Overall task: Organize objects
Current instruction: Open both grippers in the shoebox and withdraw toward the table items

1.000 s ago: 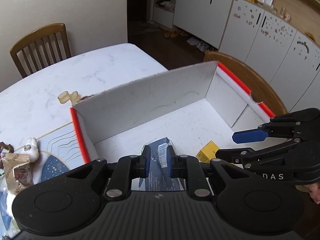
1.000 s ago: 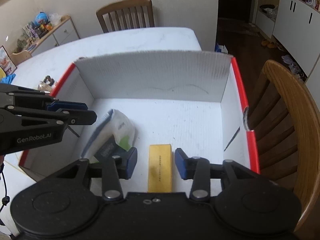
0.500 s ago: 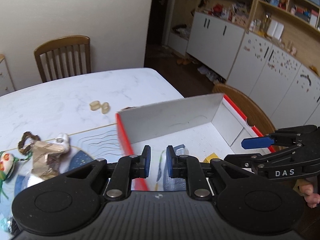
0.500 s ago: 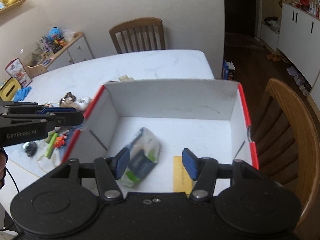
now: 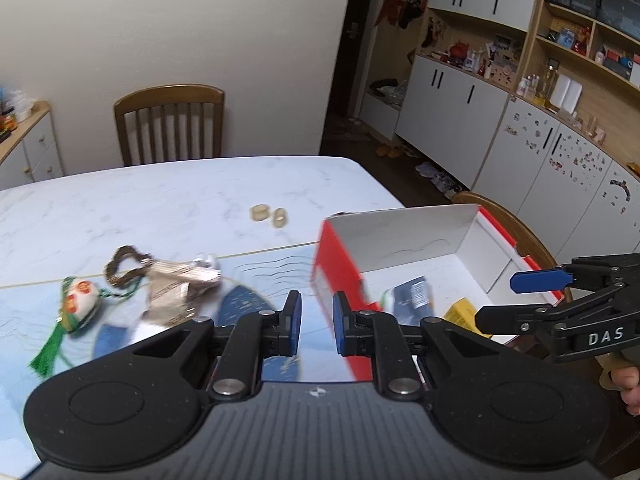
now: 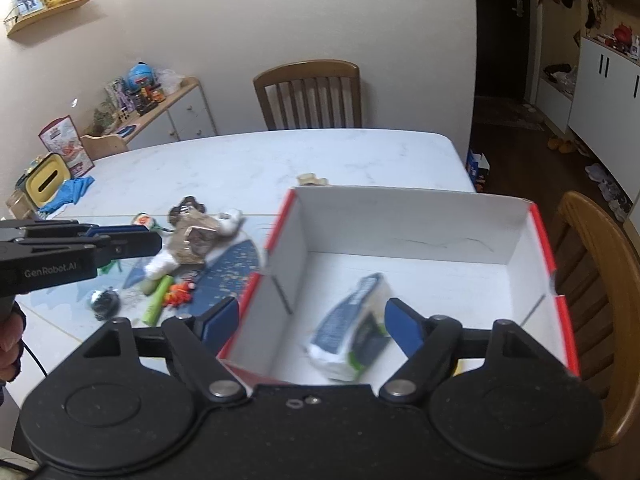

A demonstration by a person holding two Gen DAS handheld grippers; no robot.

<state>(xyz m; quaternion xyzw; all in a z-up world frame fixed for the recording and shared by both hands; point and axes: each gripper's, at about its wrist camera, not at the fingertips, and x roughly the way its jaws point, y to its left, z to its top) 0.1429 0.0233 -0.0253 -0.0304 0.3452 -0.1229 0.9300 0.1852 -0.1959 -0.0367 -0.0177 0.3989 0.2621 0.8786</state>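
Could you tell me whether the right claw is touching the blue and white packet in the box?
Cannot tell. In the right wrist view the open right claw overlaps the blurred packet in the box, showing neither contact nor gap.

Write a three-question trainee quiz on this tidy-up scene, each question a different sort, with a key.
1. True or false: the blue-and-white packet lies inside the red-rimmed box.
2. Multiple choice: the right gripper is A) shut on the packet, B) open and holding nothing, C) shut on the green tube.
3. Fill in: the yellow box lies inside the ____.

Key
1. True.
2. B: its jaws stand wide apart with nothing gripped between them. The left gripper holds nothing either, its jaws a narrow gap apart.
3. Red-rimmed box.
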